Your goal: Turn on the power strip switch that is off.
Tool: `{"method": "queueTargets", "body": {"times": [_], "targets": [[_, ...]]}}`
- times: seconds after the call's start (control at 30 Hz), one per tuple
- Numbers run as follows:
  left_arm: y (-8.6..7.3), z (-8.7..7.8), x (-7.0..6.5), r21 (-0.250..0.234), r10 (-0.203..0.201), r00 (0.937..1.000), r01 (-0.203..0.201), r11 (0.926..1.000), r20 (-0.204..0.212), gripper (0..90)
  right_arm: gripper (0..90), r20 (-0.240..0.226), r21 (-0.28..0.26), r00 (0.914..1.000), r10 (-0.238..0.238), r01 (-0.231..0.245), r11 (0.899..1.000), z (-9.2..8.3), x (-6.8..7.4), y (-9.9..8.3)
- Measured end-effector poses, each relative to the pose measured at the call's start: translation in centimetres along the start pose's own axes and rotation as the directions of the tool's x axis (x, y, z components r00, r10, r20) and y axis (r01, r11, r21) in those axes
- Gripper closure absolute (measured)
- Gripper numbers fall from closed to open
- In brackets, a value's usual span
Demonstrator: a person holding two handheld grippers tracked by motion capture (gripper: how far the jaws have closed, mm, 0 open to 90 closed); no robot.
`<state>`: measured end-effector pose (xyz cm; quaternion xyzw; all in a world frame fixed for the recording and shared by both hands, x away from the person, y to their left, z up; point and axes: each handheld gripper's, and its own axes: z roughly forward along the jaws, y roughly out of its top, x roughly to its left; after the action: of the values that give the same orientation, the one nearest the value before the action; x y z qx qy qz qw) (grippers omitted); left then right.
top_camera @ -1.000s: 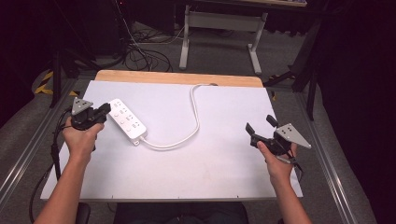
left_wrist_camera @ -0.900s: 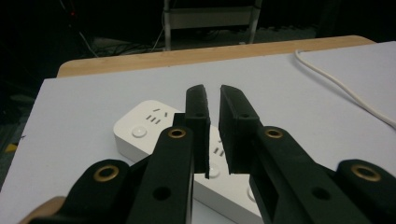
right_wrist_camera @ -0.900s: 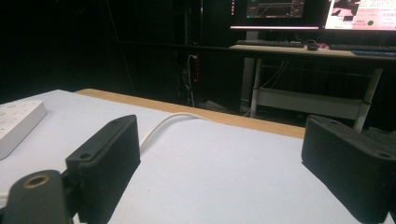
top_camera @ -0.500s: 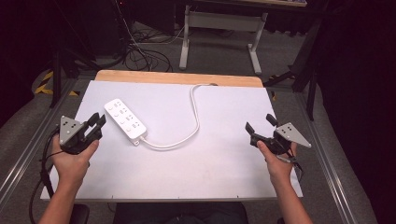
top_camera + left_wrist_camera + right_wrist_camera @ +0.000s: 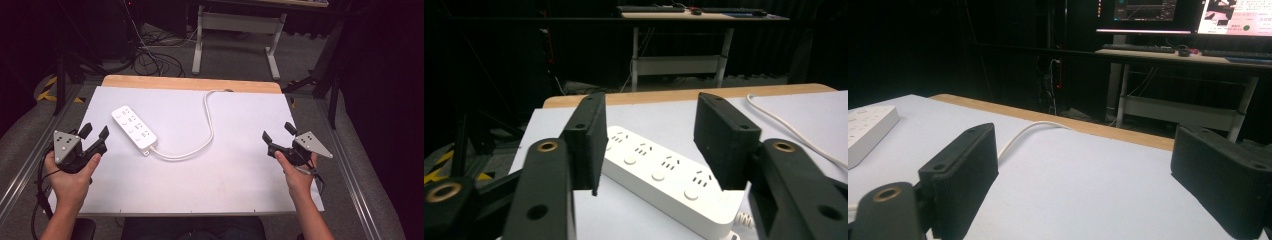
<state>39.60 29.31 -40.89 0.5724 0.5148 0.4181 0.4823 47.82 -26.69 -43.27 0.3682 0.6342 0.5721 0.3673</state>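
A white power strip [image 5: 134,126] lies at an angle on the white table [image 5: 240,170], left of centre. Its white cable [image 5: 210,125] curls right and runs off the far edge. My left gripper [image 5: 95,134] hovers at the table's left edge, a short way from the strip. Its jaws have just been opening and nothing is between them. In the left gripper view the power strip [image 5: 664,177] lies just beyond my left gripper [image 5: 649,142]. My right gripper [image 5: 278,134] stands open and empty near the right edge. The right gripper view has my right gripper [image 5: 1088,185], the cable [image 5: 1020,135] and the strip's end [image 5: 868,131].
A wooden strip [image 5: 190,83] edges the table's far side. Metal rails [image 5: 22,170] run along both sides. Beyond the table stand a desk frame [image 5: 235,30] and floor cables [image 5: 145,55]. Monitors [image 5: 1178,12] glow on the far desk.
My left hand has pulled back from the power strip toward the near left edge, and its jaws have spread apart. The right hand has not moved.
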Motion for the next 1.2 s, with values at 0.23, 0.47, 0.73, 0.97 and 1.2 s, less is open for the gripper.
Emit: {"method": "queueTargets", "body": {"times": [0.23, 0.47, 0.73, 0.97, 1.2], "targets": [[-0.05, 0.20, 0.25, -0.002, -0.025, 0.9993, 0.025, 0.9997, -0.027, 33.6, 12.3, -0.002, -0.001, 1.0000, -0.002, 0.002, 1.000, -0.08, -0.03, 0.01], [-0.18, 0.36, 0.21, -0.033, -0.040, 0.9957, 0.038, 0.9987, -0.083, 12.7, 12.3, 0.000, -0.004, 1.0000, -0.002, 0.002, 1.000, -0.16, -0.05, 0.05], [-0.47, 0.45, 0.19, -0.040, -0.019, 0.9954, 0.015, 0.9991, -0.094, 3.3, 12.3, 0.000, -0.004, 1.0000, 0.000, 0.000, 1.000, -0.18, -0.04, 0.05], [-0.71, 0.59, 0.33, -0.035, -0.013, 0.9937, 0.009, 0.9994, -0.112, 2.9, 12.2, 0.001, -0.005, 1.0000, -0.002, 0.002, 1.000, -0.18, -0.05, 0.06], [-0.86, 0.60, 0.41, -0.036, -0.005, 0.9943, 0.001, 0.9993, -0.107, 3.7, 11.7, 0.002, -0.007, 1.0000, -0.004, 0.004, 1.000, -0.23, -0.04, 0.08]]}}
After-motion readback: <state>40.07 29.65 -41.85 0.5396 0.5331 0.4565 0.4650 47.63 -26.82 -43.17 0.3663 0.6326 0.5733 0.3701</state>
